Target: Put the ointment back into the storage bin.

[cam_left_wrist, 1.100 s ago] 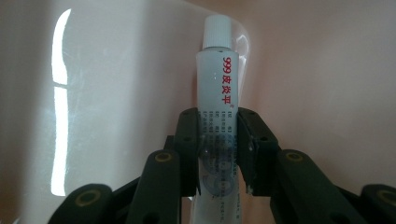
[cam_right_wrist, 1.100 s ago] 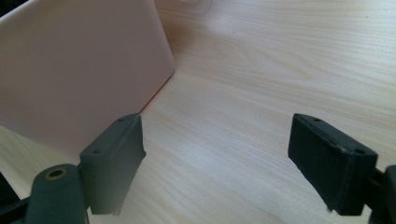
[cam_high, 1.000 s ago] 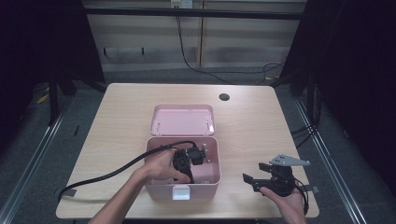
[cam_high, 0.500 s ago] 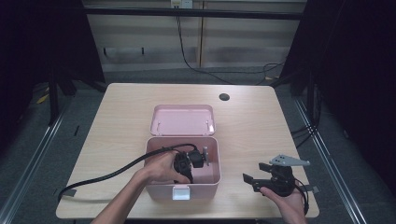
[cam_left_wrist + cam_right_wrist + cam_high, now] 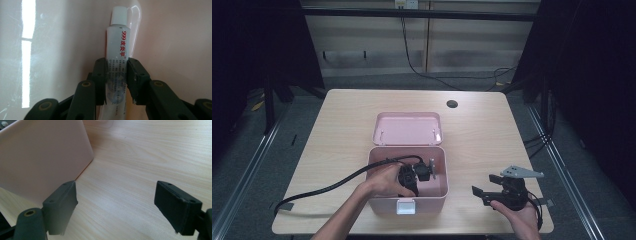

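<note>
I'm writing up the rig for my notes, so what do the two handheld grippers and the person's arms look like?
Both are black. The left gripper has two blocky jaws on bolted link arms with brass-coloured pivots, and a thick black cable trails from it. The right gripper carries a grey three-cornered plate on top. The forearms are bare, no sleeves showing.

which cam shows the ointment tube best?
Left gripper view: the tube stands close up between the left gripper pads, white cap and red print legible. In the high view the hand and gripper in the pink box hide it. The right gripper view looks at the box's outer wall.
</note>
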The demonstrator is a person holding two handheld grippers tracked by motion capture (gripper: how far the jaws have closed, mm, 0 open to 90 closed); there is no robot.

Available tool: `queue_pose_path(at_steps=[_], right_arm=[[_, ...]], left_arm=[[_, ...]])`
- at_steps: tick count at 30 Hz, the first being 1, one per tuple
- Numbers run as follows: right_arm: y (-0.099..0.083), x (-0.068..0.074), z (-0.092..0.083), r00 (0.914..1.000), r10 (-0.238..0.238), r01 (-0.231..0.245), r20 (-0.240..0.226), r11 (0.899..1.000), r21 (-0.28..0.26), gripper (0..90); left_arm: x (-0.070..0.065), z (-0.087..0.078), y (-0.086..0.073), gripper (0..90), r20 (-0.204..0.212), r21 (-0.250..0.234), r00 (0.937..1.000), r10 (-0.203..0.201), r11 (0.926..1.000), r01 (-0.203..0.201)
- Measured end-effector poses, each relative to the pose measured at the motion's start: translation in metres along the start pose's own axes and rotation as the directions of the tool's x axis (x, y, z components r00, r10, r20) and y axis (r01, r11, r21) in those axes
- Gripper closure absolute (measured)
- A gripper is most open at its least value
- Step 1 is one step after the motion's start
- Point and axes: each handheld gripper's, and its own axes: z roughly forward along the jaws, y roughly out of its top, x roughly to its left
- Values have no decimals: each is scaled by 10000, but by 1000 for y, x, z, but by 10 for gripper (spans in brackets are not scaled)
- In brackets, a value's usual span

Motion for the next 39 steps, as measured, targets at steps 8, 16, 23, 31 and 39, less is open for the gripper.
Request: queue_pose_path(at_steps=[8, 16, 23, 31, 39], right_arm=[[0, 0, 0, 10000, 5, -5, -21, 10000, 11, 176], [0, 0, 0, 10000, 12, -12, -21, 10000, 12, 177], [0, 0, 0, 10000, 17, -17, -24, 10000, 11, 176], [0, 0, 0, 10000, 5, -5, -19, 10000, 18, 176], [0, 0, 0, 10000, -23, 23, -23, 10000, 6, 176]], left_arm=[[1, -2, 0, 621, -115, -48, 9999, -50, 10000, 50], [2, -9, 0, 572, -683, -331, 9969, -403, 9987, 381], [1, -13, -1, 518, -805, -764, 9948, -621, 9955, 560], [-5, -29, -4, 499, -1026, -1190, 9937, -443, 9924, 320], [-13, -40, -7, 477, -680, -1647, 9966, -459, 9858, 342]])
